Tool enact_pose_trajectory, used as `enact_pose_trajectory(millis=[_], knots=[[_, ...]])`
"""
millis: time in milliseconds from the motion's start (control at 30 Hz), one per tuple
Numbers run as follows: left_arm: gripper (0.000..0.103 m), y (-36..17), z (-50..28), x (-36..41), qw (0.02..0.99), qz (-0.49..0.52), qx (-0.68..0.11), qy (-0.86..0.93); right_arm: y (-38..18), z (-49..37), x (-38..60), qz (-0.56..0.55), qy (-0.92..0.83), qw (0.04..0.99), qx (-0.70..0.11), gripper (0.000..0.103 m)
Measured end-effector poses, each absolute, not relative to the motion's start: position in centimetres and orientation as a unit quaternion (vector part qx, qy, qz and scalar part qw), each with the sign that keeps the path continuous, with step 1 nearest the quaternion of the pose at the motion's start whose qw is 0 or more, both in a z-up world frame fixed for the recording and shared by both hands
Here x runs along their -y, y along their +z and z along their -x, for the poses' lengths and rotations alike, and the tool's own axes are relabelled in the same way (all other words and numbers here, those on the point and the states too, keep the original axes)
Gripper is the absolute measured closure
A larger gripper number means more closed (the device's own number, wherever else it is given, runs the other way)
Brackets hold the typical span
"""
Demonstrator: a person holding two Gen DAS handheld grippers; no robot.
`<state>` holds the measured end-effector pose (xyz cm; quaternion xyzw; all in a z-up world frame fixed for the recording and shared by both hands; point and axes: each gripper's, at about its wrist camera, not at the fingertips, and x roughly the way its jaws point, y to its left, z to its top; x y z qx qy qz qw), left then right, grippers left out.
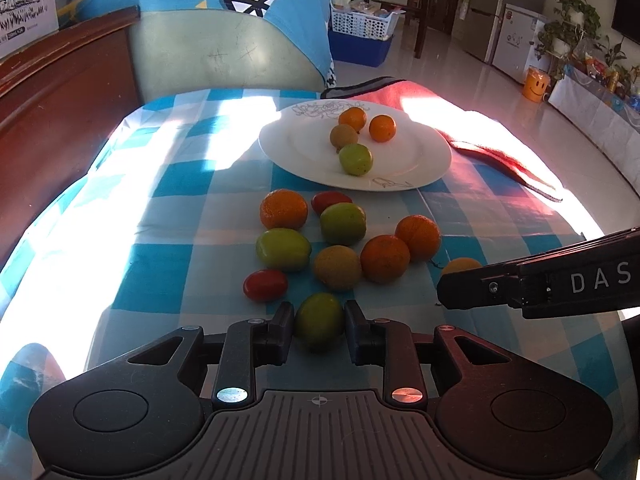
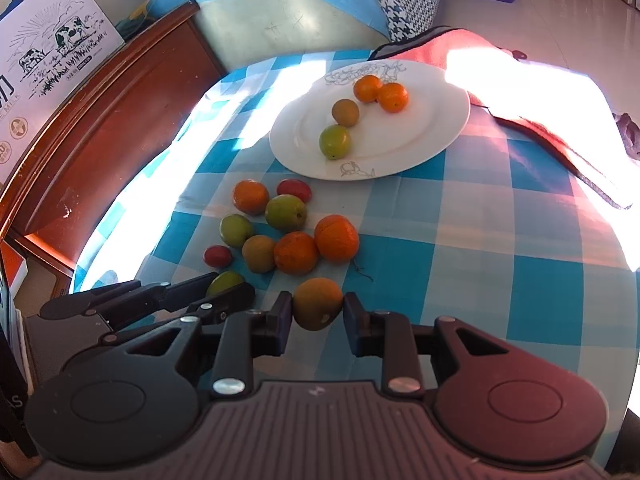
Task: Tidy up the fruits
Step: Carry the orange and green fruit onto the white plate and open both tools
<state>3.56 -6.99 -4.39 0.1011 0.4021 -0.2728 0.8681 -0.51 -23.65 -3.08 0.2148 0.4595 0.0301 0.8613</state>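
Jaws on both units are closed around fruit, as far as I can judge. My left gripper (image 1: 319, 322) has a green fruit (image 1: 319, 320) between its pads, which touch it on both sides. My right gripper (image 2: 318, 306) has a yellow-orange fruit (image 2: 318, 303) seated the same way. I cannot tell whether either fruit is lifted clear of the cloth or resting on it.

Just ahead of the jaws lies the loose cluster on the checked cloth of the counter (image 1: 168, 264). I count three oranges (image 1: 385, 258), two green fruits (image 1: 283, 249), one brownish fruit (image 1: 337, 267) and two small red ones (image 1: 265, 285). Most of them touch a neighbour.

Beyond the cluster, near it but apart, sits the white plate (image 1: 416, 168). It carries four fruits: two small oranges (image 1: 382, 128), one brownish fruit (image 1: 343, 136) and one green fruit (image 1: 355, 159), grouped toward its far side. Much of the plate surface is bare.

My assessment: the task is under halfway. Four pieces are placed, two are in the jaws, and eight remain on the cloth. I judge the current step to be the carry of both held fruits to the plate.
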Motion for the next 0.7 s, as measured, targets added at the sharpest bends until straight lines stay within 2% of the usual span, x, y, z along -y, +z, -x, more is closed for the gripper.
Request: enact_pose_trajectory(millis=[367,700], knots=[[0.078,-1.3,-3.7,6.8,0.884,-0.084,-0.363,-0.282,-0.8,-0.4,24.9,-0.221,0.065,0.871,-0.434,0.075],[0.078,1.1,-7.0,7.5,0.889,-0.055,-0.348,-0.292,0.7,-3.1,26.7,-0.199,0.065,0.889,-0.406,0.075]])
